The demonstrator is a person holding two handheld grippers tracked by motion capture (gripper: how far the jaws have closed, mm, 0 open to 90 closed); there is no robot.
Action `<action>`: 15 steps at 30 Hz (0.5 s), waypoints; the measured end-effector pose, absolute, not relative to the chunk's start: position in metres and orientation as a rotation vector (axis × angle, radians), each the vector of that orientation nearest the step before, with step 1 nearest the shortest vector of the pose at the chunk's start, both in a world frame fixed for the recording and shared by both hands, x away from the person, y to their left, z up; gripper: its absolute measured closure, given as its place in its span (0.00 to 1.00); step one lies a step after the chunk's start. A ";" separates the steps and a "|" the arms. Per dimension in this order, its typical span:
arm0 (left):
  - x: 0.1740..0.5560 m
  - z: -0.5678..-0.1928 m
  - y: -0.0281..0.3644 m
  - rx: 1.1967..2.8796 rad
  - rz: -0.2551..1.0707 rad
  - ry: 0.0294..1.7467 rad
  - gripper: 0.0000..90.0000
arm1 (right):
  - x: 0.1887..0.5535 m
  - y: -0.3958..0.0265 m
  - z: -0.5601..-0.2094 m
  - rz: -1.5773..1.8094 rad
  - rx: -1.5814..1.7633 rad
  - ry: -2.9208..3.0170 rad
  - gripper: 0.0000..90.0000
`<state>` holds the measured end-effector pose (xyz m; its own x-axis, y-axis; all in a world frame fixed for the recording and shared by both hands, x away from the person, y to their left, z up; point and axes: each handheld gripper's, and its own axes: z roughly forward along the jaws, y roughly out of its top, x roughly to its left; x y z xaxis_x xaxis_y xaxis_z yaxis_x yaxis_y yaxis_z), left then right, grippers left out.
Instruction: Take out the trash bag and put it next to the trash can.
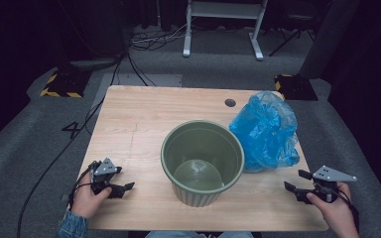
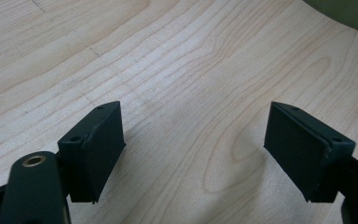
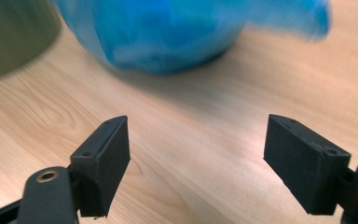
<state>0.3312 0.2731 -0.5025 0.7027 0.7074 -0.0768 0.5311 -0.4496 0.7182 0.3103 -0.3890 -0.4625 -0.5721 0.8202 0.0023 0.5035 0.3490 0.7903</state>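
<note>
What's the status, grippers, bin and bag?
Left gripper open, empty. Right gripper open, empty. Green bin upright, mid-table; blue bag beside it. Nothing in the way.

The person's left hand (image 1: 87,197) holds the left gripper (image 1: 122,179) low at the near left, jaws spread wide with nothing between them, pointing right. The right hand (image 1: 333,210) holds the right gripper (image 1: 296,180) at the near right, jaws likewise wide apart, pointing left.

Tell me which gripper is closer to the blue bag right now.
The right gripper, at the table's near right corner just below the blue bag. The left gripper sits across the green bucket, at the near left.
</note>
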 end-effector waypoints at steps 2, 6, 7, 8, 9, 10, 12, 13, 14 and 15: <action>0.331 -0.503 0.273 2.158 0.304 0.938 0.22 | 0.311 -0.388 -0.472 1.062 1.172 2.235 0.24; 0.330 -0.504 0.274 2.147 0.304 0.938 0.21 | 0.313 -0.388 -0.489 1.027 1.179 2.236 0.23; 0.330 -0.504 0.274 2.140 0.303 0.941 0.21 | 0.313 -0.387 -0.491 1.023 1.183 2.237 0.23; 0.330 -0.504 0.274 2.140 0.304 0.941 0.21 | 0.314 -0.387 -0.495 1.020 1.188 2.239 0.22; 0.330 -0.504 0.275 2.142 0.309 0.939 0.21 | 0.314 -0.387 -0.498 1.016 1.194 2.244 0.22; 0.330 -0.504 0.275 2.141 0.312 0.941 0.21 | 0.315 -0.386 -0.501 1.017 1.201 2.251 0.21; 0.330 -0.504 0.275 2.138 0.313 0.949 0.21 | 0.316 -0.383 -0.504 1.011 1.202 2.263 0.19; 0.330 -0.504 0.275 2.140 0.316 0.945 0.21 | 0.317 -0.382 -0.504 1.003 1.201 2.257 0.20; 0.330 -0.504 0.275 2.142 0.319 0.945 0.21 | 0.317 -0.380 -0.504 1.002 1.201 2.256 0.20; 0.330 -0.504 0.275 2.141 0.323 0.947 0.21 | 0.318 -0.379 -0.504 0.999 1.206 2.252 0.19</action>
<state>0.3300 0.2747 -0.5044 0.6933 0.7173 -0.0695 0.5257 -0.4374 0.7296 0.3182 -0.3791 -0.5038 -0.5504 0.8349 -0.0109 0.5523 0.3738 0.7451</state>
